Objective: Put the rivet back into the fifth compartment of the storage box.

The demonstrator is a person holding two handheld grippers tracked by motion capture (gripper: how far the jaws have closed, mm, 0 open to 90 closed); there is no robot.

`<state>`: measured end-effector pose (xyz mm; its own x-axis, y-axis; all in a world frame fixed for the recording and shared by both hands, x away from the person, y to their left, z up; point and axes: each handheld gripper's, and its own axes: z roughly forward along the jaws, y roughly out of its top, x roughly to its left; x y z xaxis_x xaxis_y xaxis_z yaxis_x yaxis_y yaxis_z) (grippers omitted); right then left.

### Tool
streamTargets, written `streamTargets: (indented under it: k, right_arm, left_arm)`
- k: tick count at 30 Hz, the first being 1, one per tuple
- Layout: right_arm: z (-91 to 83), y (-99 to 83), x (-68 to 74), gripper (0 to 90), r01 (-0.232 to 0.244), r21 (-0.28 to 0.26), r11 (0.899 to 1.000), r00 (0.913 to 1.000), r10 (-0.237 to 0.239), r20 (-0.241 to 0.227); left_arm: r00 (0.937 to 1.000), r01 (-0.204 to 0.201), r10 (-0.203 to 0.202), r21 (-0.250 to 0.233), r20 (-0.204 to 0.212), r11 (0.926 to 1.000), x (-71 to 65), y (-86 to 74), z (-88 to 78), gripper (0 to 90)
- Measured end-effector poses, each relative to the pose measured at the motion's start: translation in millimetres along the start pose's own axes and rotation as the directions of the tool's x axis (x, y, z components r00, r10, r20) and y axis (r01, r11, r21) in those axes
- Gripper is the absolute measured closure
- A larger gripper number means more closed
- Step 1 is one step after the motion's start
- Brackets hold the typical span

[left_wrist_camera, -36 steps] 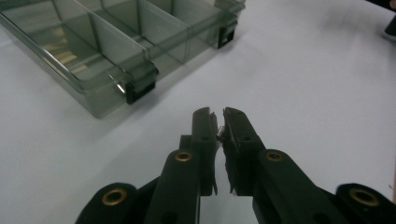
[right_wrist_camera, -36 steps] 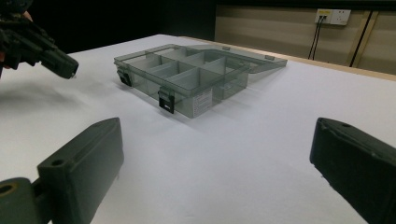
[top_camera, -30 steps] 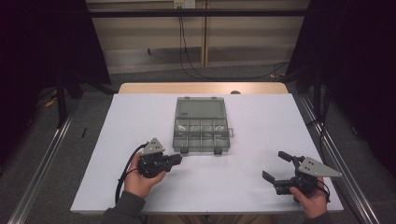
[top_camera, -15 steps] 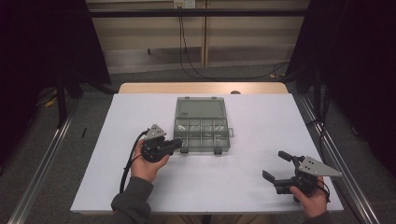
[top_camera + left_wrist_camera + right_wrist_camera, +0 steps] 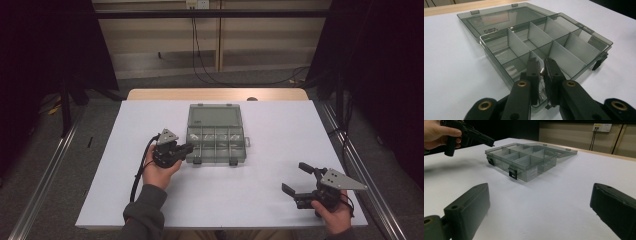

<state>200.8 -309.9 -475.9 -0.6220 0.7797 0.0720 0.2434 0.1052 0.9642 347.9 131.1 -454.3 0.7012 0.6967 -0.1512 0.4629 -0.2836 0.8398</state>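
White worktop (image 5: 260, 190) carries the open compartment box (image 5: 216, 133) at centre, where our left tongs (image 5: 541, 67), having advanced from nearer us, now pinch a small metallic part over its near-left compartment, while our right tongs (image 5: 300, 180) rest wide open, empty.

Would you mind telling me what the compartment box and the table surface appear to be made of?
The compartment box looks like smoky, translucent rigid plastic with a glossy finish: the dividers and the table show through its walls, and its open lid reflects light. The table surface looks like a matte white sheet or laminate; which one is unclear.
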Motion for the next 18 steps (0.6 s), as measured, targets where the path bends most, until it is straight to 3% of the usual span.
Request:
streamTargets:
  k: [5,12,18]
  right_arm:
    - [-0.7,0.4,0.3,2.3,-0.002,-0.003,1.000,1.0000,0.002,0.001]
    - [-0.3,0.3,0.1,2.3,-0.001,0.000,1.000,1.0000,0.001,-0.001]
    - [0.0,0.3,0.0,2.4,0.003,0.000,1.000,1.0000,-0.003,0.000]
  left_arm:
    - [0.9998,-0.016,0.015,-0.008,-0.014,0.9998,-0.1,-0.9,2.5,78.7]
    - [0.9999,0.009,-0.009,-0.016,0.013,0.9998,-0.4,-1.5,-0.5,69.0]
    - [0.9996,-0.006,0.007,-0.031,0.026,0.9995,-2.9,-3.6,-9.9,54.6]
